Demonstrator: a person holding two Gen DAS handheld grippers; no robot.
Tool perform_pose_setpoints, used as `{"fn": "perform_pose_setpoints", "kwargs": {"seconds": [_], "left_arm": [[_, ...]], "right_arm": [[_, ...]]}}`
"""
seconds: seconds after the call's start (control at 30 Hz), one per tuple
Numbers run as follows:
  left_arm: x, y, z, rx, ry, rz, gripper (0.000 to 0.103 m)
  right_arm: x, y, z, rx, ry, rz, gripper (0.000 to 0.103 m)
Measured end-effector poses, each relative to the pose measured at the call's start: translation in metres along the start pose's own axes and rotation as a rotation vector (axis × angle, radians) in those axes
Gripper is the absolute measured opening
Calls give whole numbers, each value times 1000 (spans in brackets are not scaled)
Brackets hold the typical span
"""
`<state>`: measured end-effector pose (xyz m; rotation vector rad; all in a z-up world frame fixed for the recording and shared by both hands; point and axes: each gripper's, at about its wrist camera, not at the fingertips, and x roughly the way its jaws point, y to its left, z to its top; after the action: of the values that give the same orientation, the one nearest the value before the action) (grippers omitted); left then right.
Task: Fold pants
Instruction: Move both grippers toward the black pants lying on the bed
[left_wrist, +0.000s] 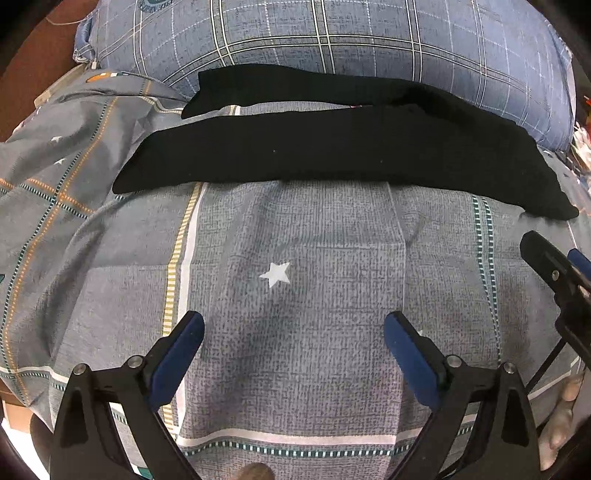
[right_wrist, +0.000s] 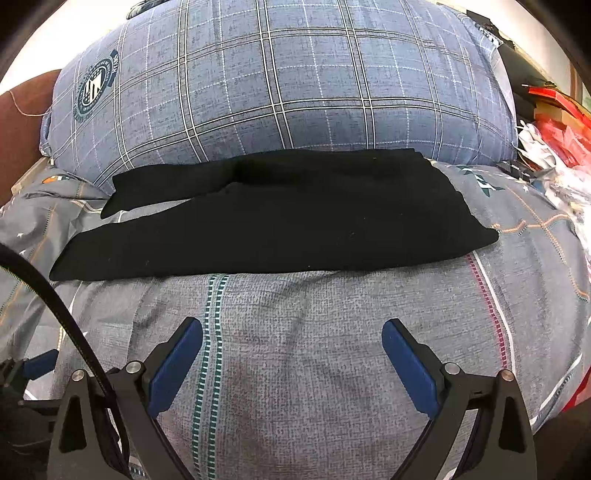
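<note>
Black pants (left_wrist: 332, 147) lie flat across the bed, legs pointing left and waist at the right, with a gap between the two legs at the left. They also show in the right wrist view (right_wrist: 288, 218). My left gripper (left_wrist: 293, 326) is open and empty above the bedsheet, well short of the pants' near edge. My right gripper (right_wrist: 291, 334) is open and empty too, short of the near edge. The right gripper also shows at the right edge of the left wrist view (left_wrist: 554, 266).
A grey patterned bedsheet (left_wrist: 295, 295) covers the bed. A blue plaid pillow (right_wrist: 280, 85) lies right behind the pants. Red and white clutter (right_wrist: 554, 136) sits at the far right. A black cable (right_wrist: 48, 291) crosses the lower left.
</note>
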<state>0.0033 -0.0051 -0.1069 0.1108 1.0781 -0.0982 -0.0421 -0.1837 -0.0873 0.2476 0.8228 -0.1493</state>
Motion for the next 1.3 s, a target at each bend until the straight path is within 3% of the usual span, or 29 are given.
{"fn": "perform_pose_setpoints", "kwargs": {"seconds": [0.17,0.4,0.43,0.47,0.57,0.9,1.3], "left_arm": [[6,15,-9,-77,32,-64,103],[1,9,-17,-10,64,-68,103],[-3,9,-20,-5,59,-77,94],[-9,8,-23,3,46,-84,79],[-24,9,-23,6,19,-91,62],[-75,23,-5,5,-140,-32,62],[-70,36,-3,-14,-128,-49,63]], "right_arm": [[0,0,-1,0,0,-1,100],[0,0,-1,6,3,-2,100],[0,1,-1,5,3,-1,100],[-1,1,-1,3,4,-1,100],[-3,2,-1,-4,-1,-4,100],[-2,7,-4,-12,16,-10,100],[2,20,-7,-48,32,-18,100]]}}
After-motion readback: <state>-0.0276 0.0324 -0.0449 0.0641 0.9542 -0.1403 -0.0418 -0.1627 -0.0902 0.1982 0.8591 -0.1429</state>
